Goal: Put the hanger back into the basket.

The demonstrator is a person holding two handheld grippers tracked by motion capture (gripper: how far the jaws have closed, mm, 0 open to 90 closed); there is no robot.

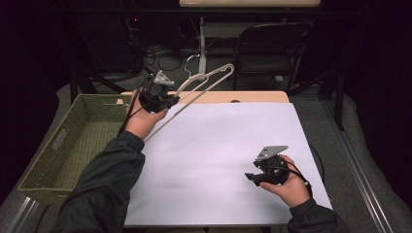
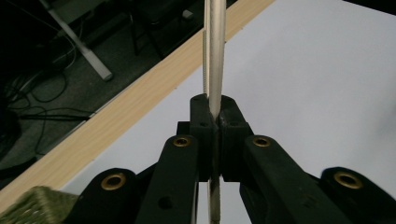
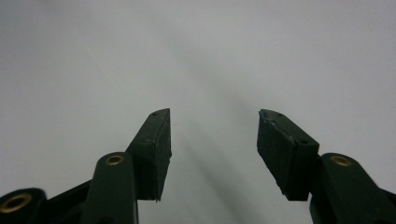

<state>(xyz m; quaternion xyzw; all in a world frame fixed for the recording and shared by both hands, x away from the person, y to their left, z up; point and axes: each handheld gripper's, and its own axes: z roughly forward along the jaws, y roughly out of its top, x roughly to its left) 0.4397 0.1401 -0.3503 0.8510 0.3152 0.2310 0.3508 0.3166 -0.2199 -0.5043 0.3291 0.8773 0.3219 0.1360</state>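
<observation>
Left tool point(image 1: 167, 101), raised over the far-left part of the table, has its jaws clamped tight on one pale grey plastic clothes hanger point(image 1: 204, 81); in the left gripper view the hanger's thin bar point(image 2: 215, 56) runs straight up between the two black jaws, which meet on it w/ no gap. The hanger is off the table, held in the air, tilted: its hook end points up and away toward the back, while a long arm slopes down toward the person's left wrist. Right tool point(image 1: 252, 176) sits low over the near-right part of the white sheet point(image 1: 218, 145) covering the table, jaws wide apart, holding nothing; the right gripper view shows both pads point(image 3: 156, 149) spread over bare white surface, not touching anything that can be seen. Count: 1 hanger, 2 tools, 1 woven green rectangular basket point(image 1: 73, 141) at the left edge of the table, just beside the sheet, and 1 dark folding chair point(image 1: 272, 48) behind the table.
</observation>
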